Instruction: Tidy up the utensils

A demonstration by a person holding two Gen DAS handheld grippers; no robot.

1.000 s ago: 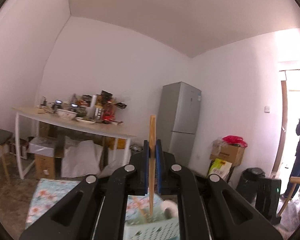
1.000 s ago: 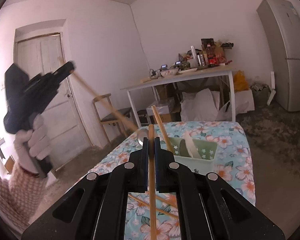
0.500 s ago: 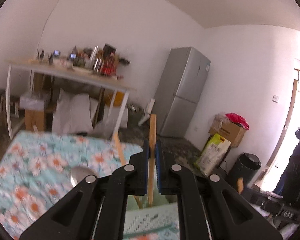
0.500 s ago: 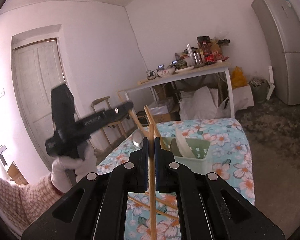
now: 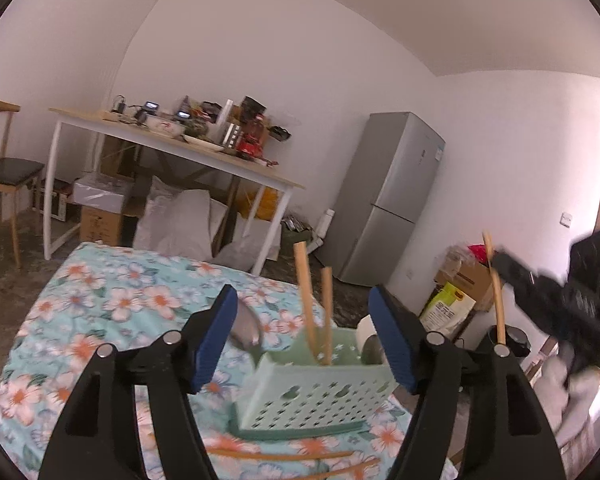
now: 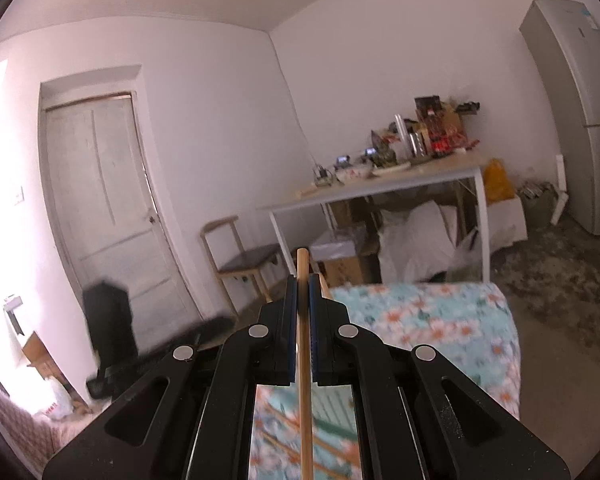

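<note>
over the green basket (image 5: pixel 312 392) the left gripper (image 5: pixel 300 336) is opening, empty; right gripper (image 6: pixel 303 312) clamps a chopstick (image 6: pixel 305 380)

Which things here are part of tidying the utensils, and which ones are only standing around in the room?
Part of the job:
- green basket
- two chopsticks standing in it
- chopstick in the right gripper
- loose chopsticks on the flowered cloth
- metal spoon
- left gripper, jaws opening

Just around:
- fridge
- cluttered white table
- chair
- door
</note>
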